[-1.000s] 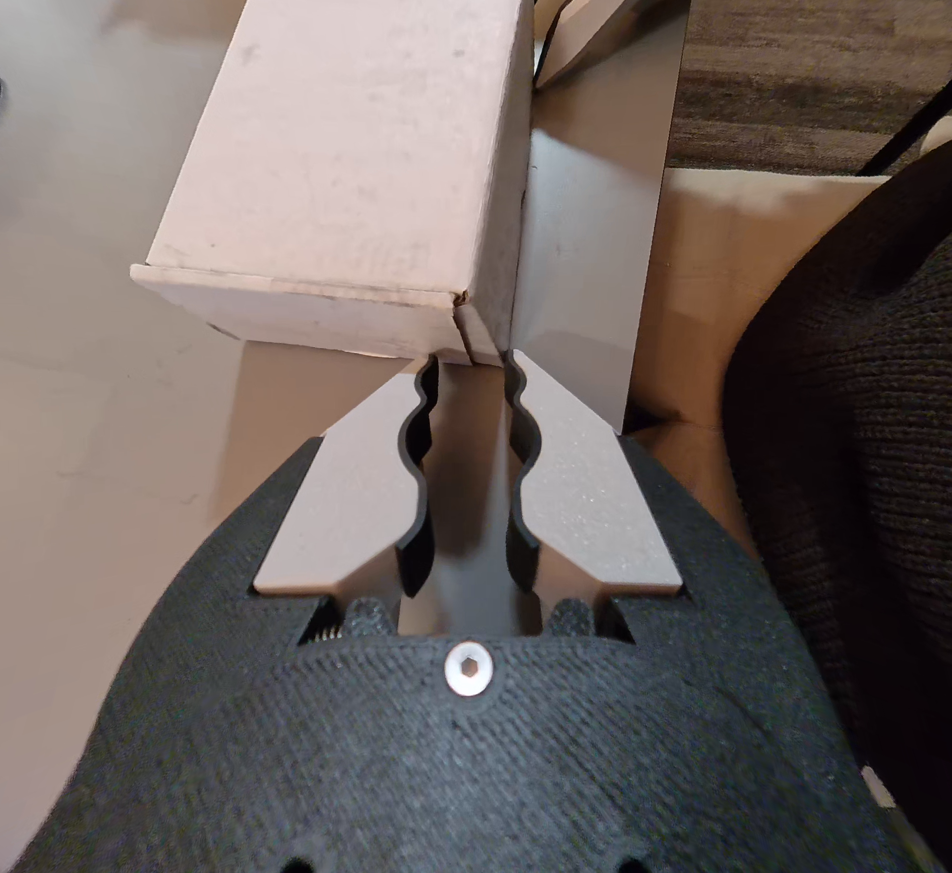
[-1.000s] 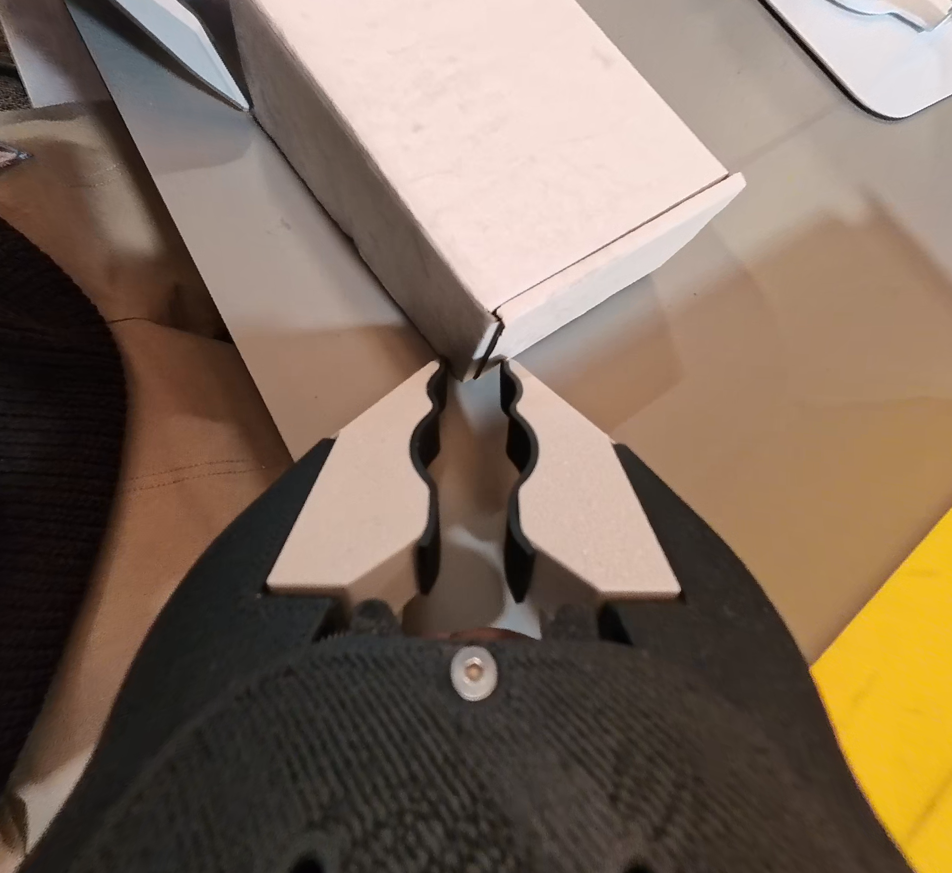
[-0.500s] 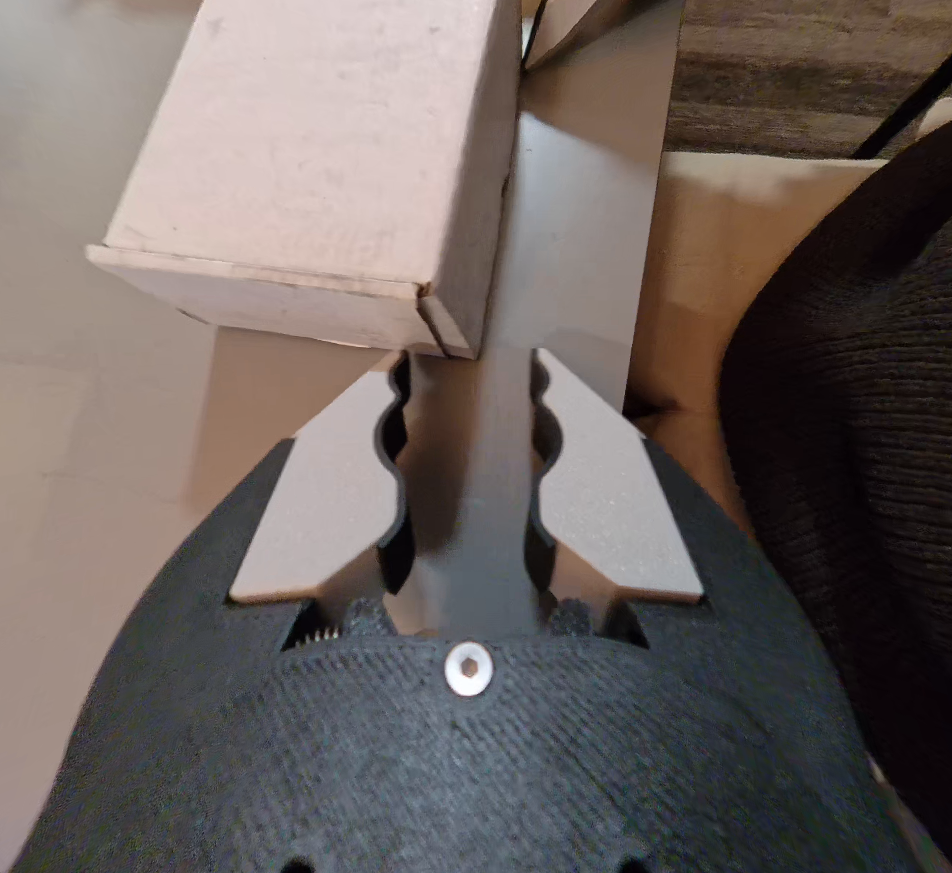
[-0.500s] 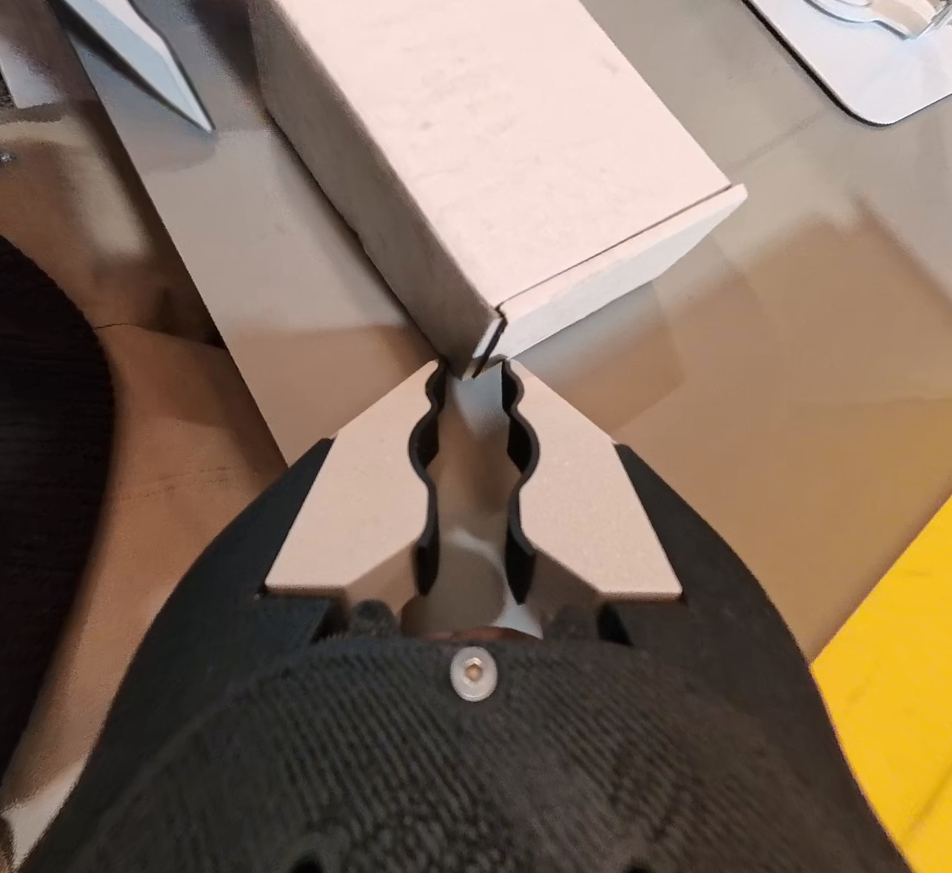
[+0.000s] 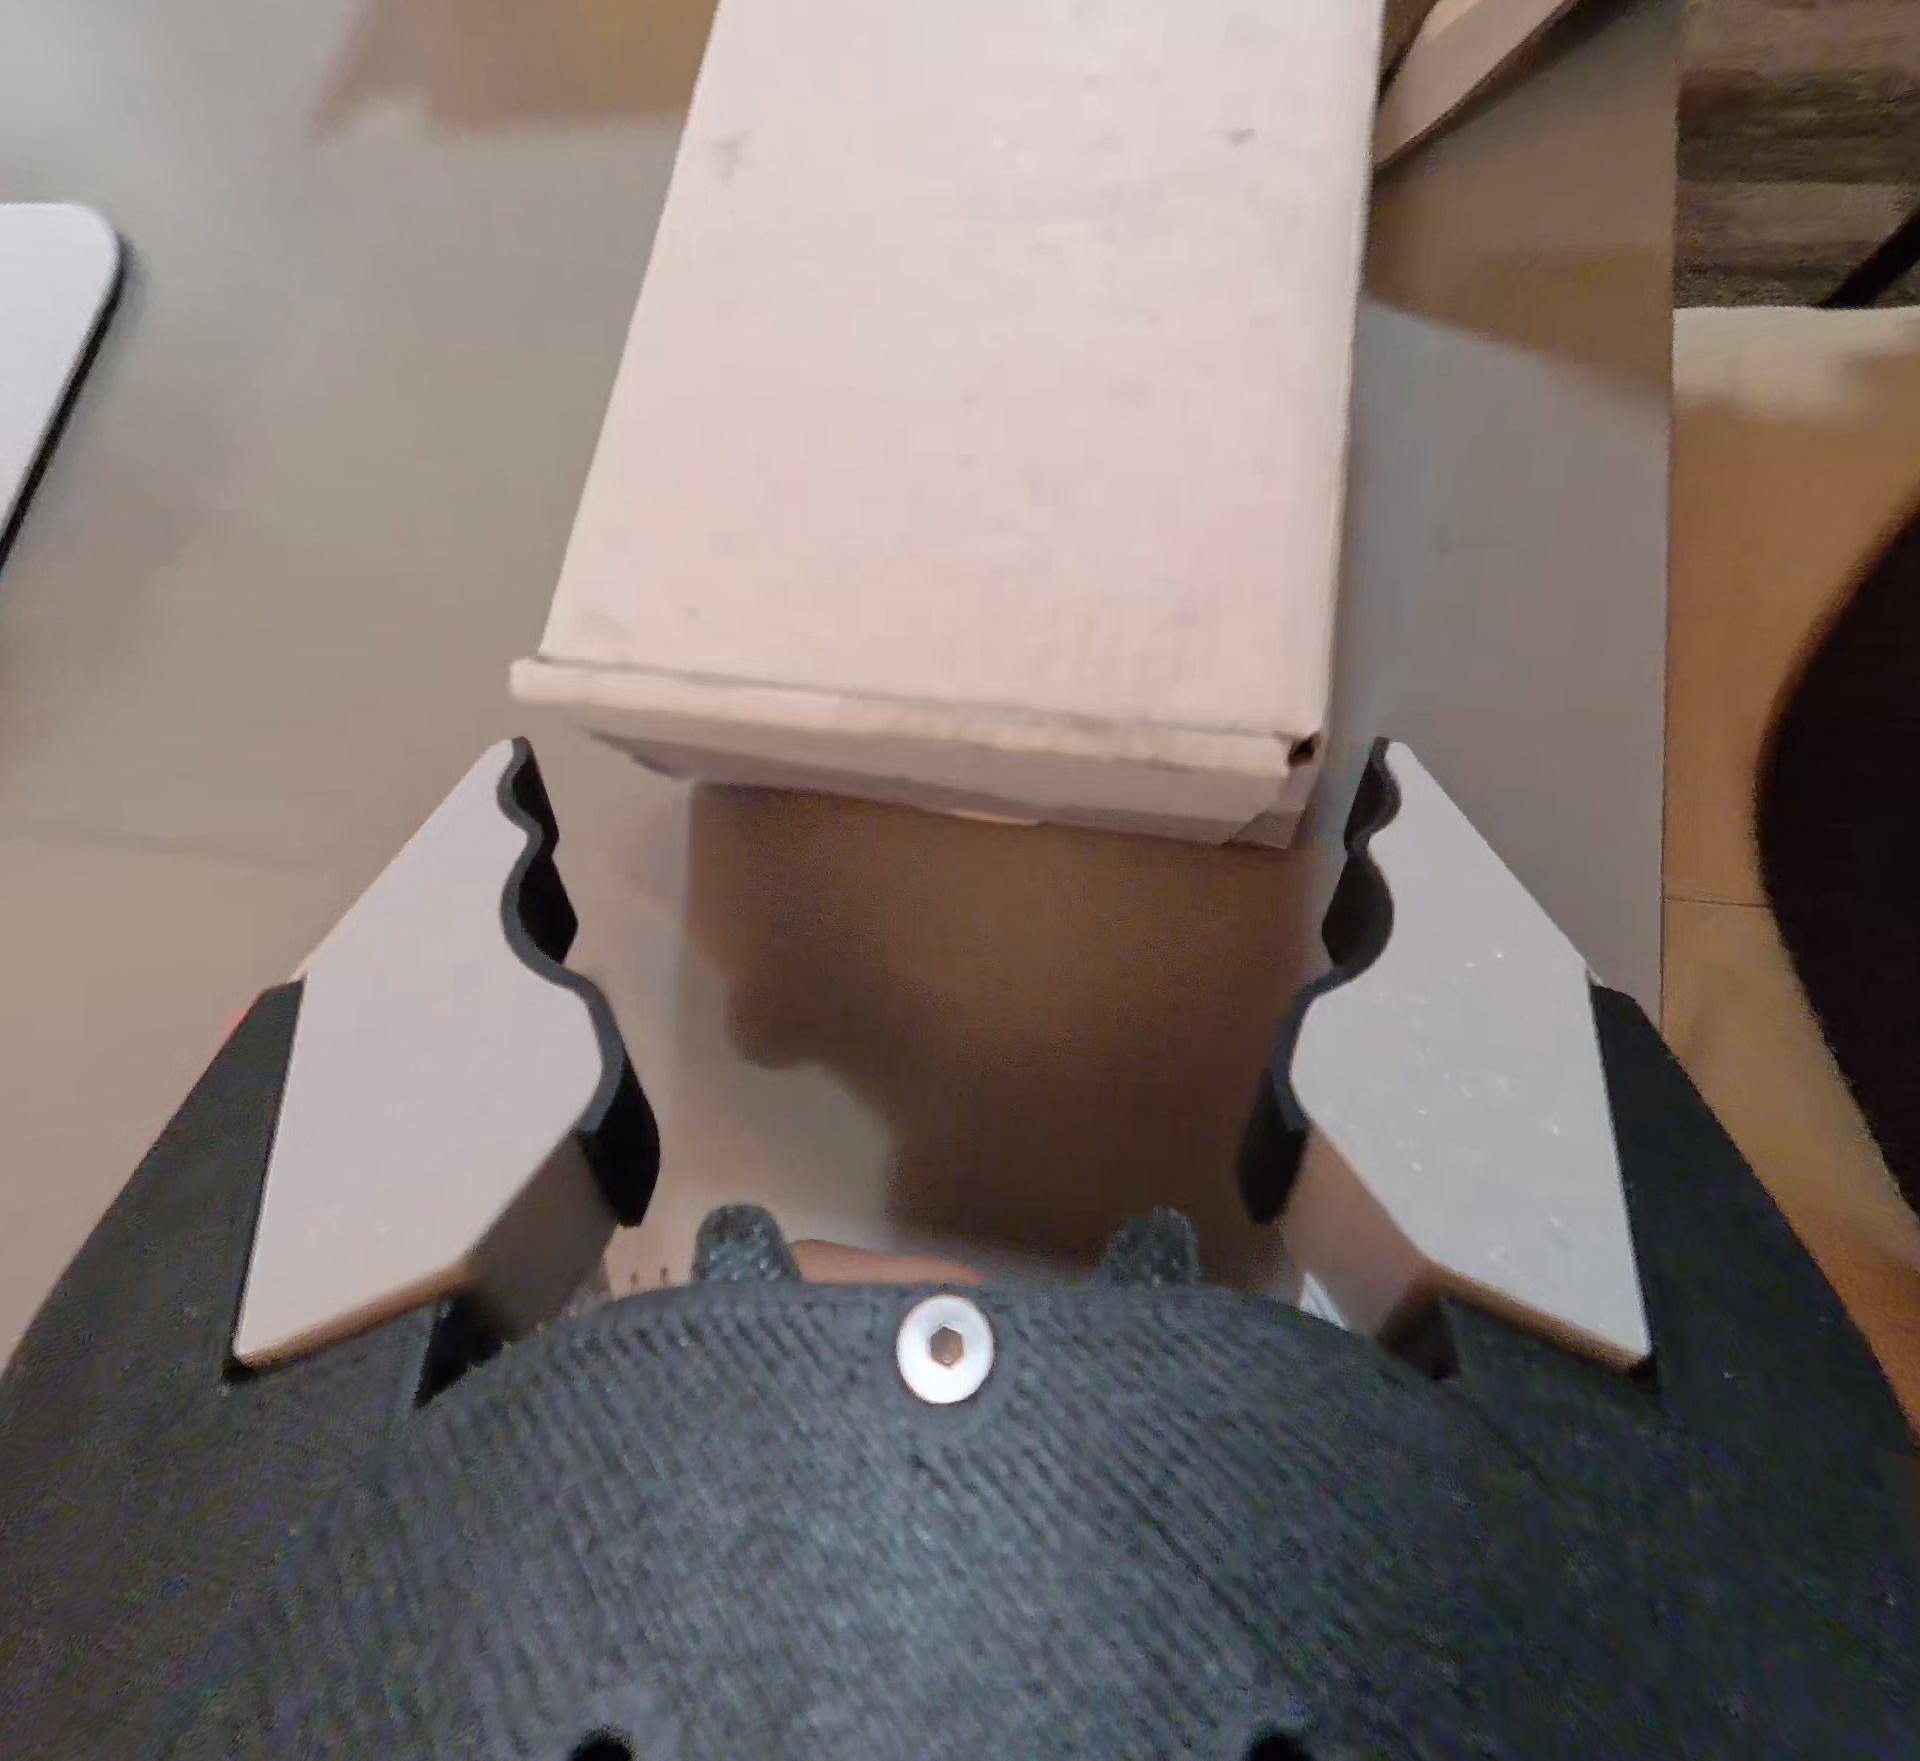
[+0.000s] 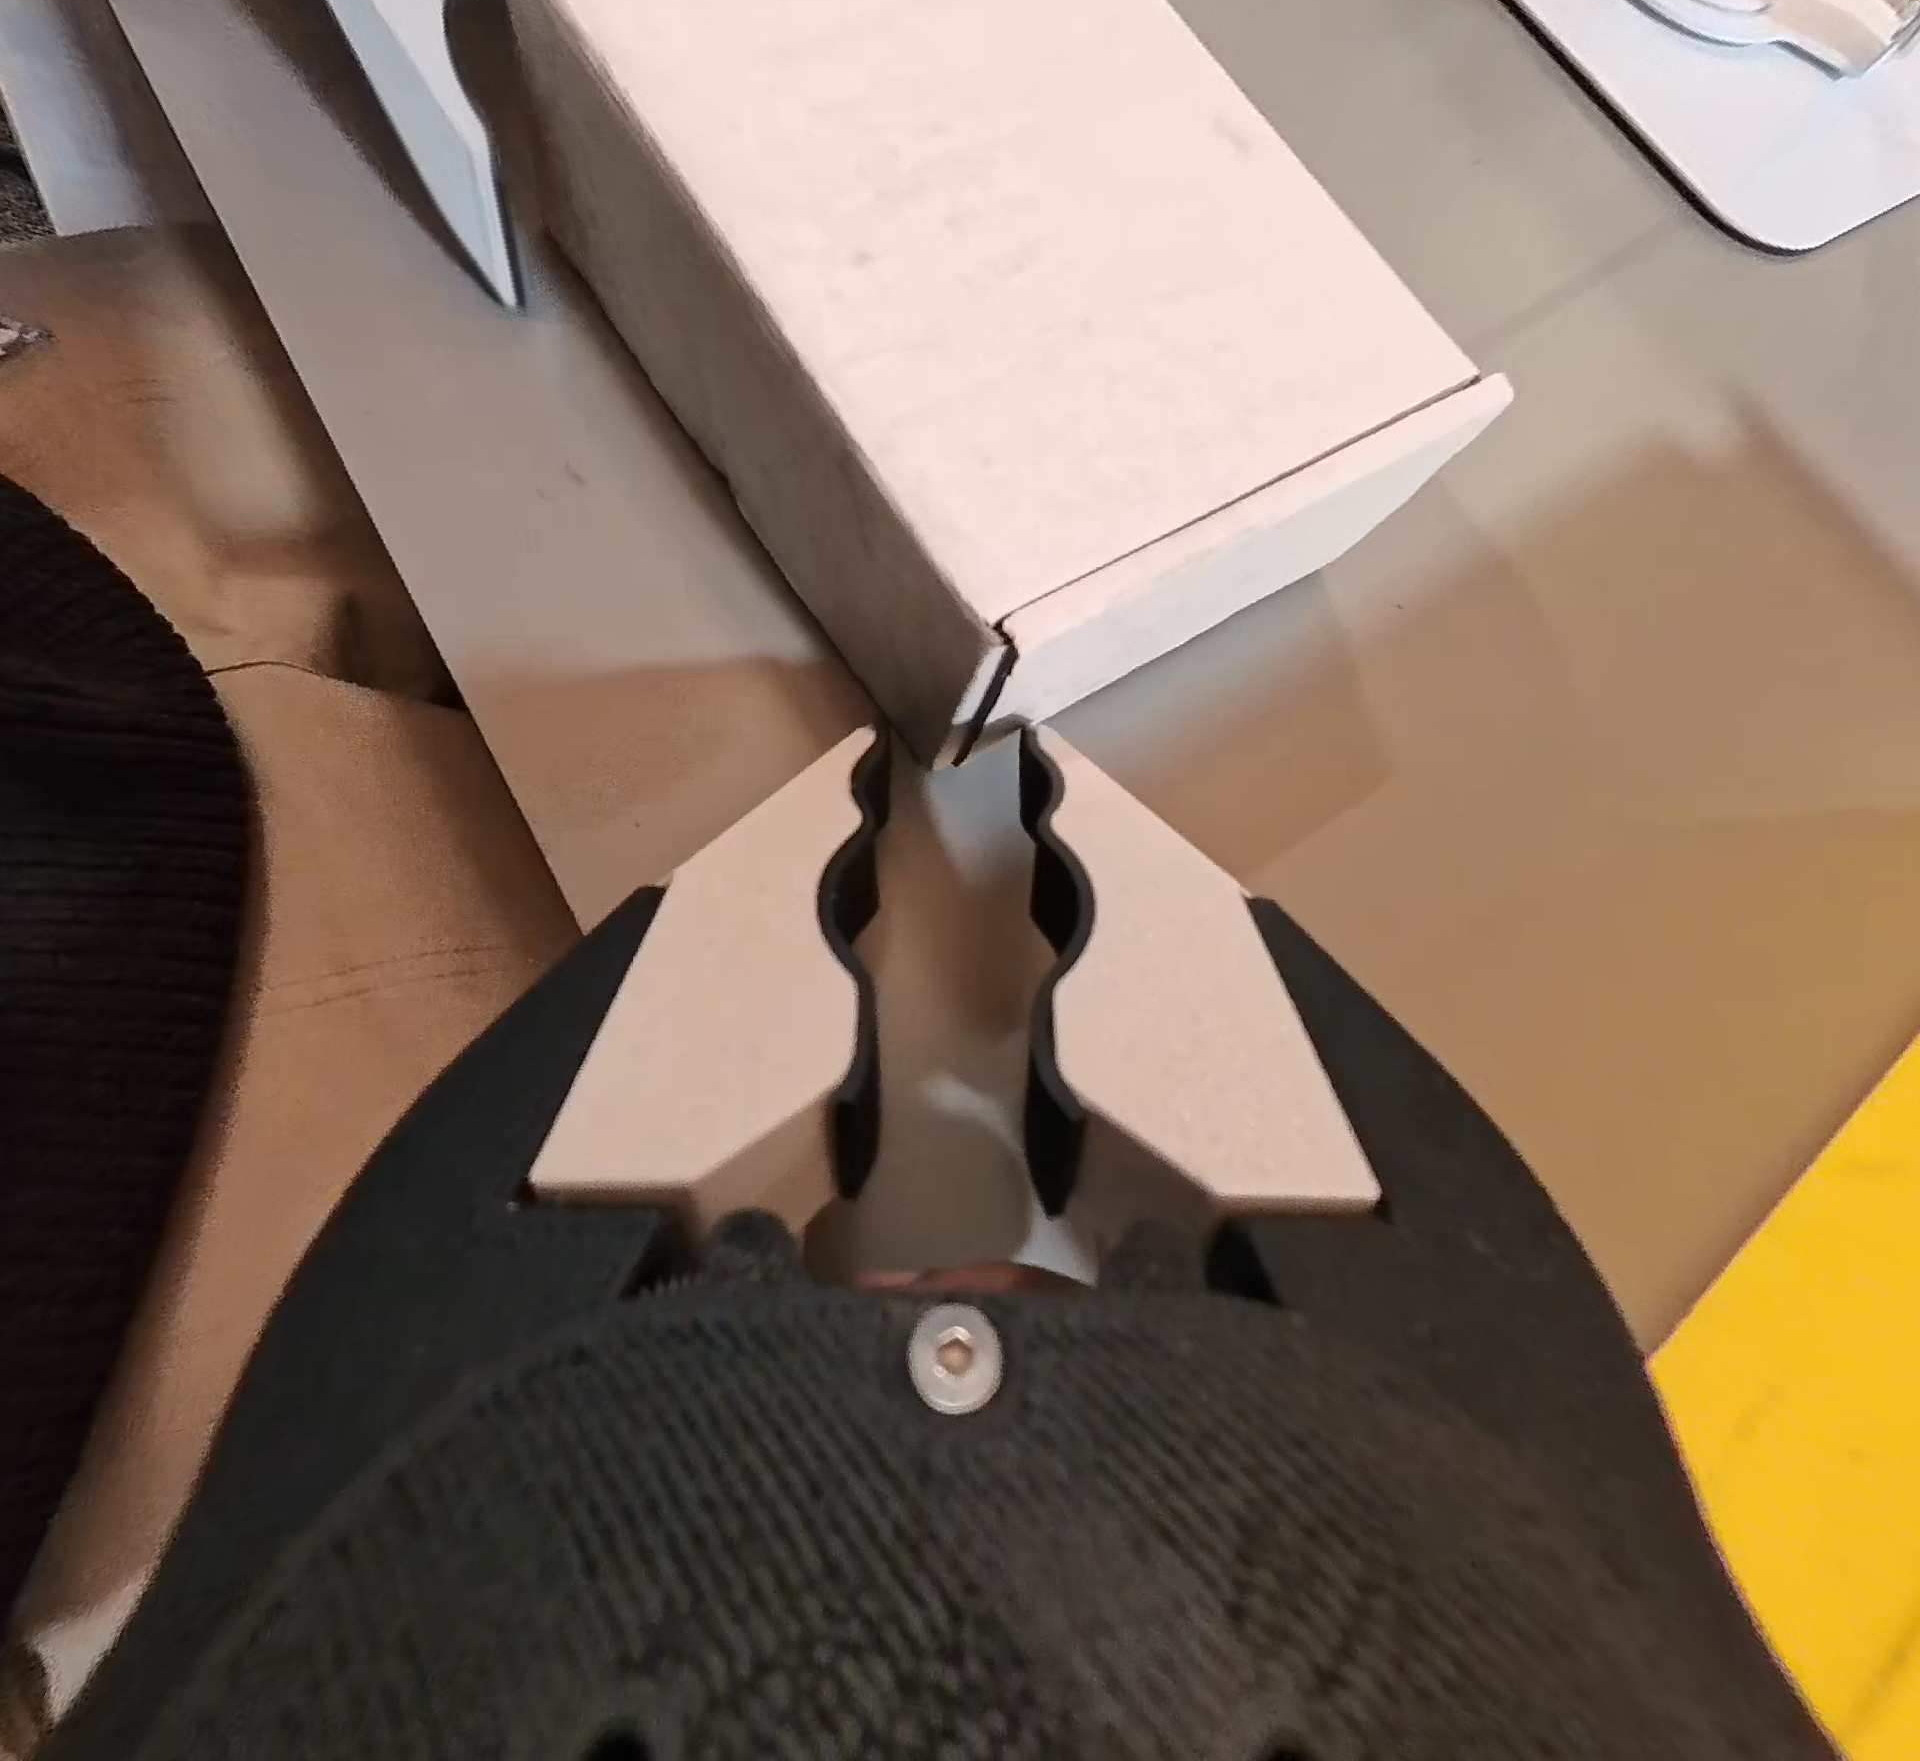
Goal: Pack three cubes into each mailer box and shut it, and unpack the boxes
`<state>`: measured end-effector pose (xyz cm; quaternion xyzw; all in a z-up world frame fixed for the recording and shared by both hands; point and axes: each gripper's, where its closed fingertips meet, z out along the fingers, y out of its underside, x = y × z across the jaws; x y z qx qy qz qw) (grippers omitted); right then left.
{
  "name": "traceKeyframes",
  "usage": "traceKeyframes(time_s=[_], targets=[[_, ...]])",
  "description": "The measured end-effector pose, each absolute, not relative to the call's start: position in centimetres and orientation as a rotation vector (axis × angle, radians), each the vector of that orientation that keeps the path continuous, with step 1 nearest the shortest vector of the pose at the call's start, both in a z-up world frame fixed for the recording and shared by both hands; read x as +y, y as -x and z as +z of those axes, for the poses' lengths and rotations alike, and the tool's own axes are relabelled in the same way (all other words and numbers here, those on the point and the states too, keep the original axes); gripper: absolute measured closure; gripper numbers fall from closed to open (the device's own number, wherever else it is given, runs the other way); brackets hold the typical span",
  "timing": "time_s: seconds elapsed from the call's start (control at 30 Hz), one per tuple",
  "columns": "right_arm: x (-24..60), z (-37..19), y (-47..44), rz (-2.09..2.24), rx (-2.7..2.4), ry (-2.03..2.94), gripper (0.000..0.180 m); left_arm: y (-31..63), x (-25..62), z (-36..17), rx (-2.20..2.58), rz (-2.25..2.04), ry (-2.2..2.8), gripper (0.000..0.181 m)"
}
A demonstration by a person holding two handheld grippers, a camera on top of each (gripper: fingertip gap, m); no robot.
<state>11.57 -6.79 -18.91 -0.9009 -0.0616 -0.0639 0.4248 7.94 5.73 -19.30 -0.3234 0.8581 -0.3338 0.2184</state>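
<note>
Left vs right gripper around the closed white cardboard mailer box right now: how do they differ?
1. Jaw gap: the left gripper is spread wide; the right gripper is nearly closed.
2. Contact: the left gripper's fingers flank the front flap of the closed white cardboard mailer box without touching it; the right gripper's tips pinch the box's near corner.
3. Approach: left faces the box's front edge squarely; right meets it at a corner.

Shared: the same wavy black-padded fingers.
</note>
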Motion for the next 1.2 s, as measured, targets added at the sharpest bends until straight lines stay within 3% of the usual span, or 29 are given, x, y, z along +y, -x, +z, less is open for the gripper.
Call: traceKeyframes(time_s=[0.03, 0.83, 1.1, 1.13, 1.2], targets=[[-6.8, -18.9, -11.5, -0.16, -0.152, 2.253, 0.157, -8.0, 5.3, -19.3, 2.39, -0.93, 0.88, 0.034], [-6.9, -18.9, -11.2, -0.143, -0.152, 2.251, 0.158, -8.0, 5.7, -19.1, 2.356, -0.914, 0.848, 0.055], [-6.8, -18.8, -11.5, -0.152, -0.127, 2.249, 0.148, -7.9, 5.7, -19.0, 2.356, -0.927, 0.872, 0.058], [-6.8, -18.8, -11.7, -0.162, -0.126, 2.246, 0.145, -7.8, 5.7, -19.0, 2.357, -0.932, 0.875, 0.063], [-6.7, -18.5, -12.1, -0.216, -0.135, 2.232, 0.141, -8.8, 6.9, -17.9, 2.239, -0.945, 0.913, 0.123]])
